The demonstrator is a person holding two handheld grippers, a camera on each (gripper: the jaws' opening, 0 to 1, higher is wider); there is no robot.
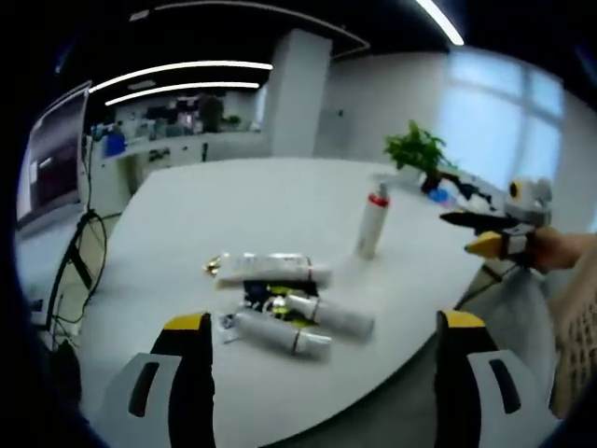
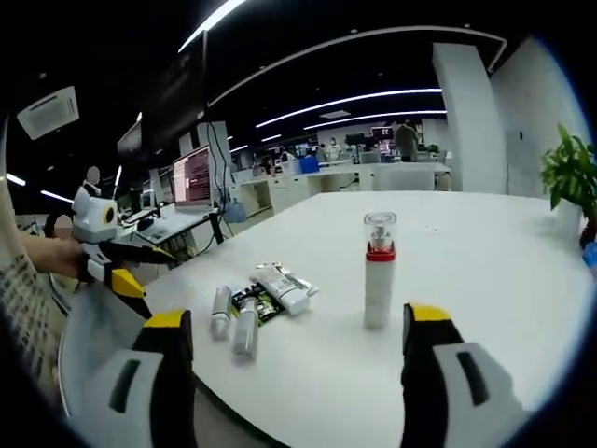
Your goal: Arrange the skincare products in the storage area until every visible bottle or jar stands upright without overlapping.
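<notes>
While tubes (image 1: 280,308) lie flat, left tool (image 1: 322,350) gapes before them.

A white worktop (image 1: 280,196) stands in an open office with ceiling light strips (image 2: 345,98), a white pillar (image 1: 297,93) and bright windows (image 1: 504,112).

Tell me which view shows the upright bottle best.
The right gripper view: the bottle stands close, between the open tongs, its clear cap and red band plain. In the left gripper view it is smaller and farther off, behind the lying tubes.

white bottle (image 2: 379,271) upright; tubes (image 1: 284,303) lying flat, clustered
</notes>
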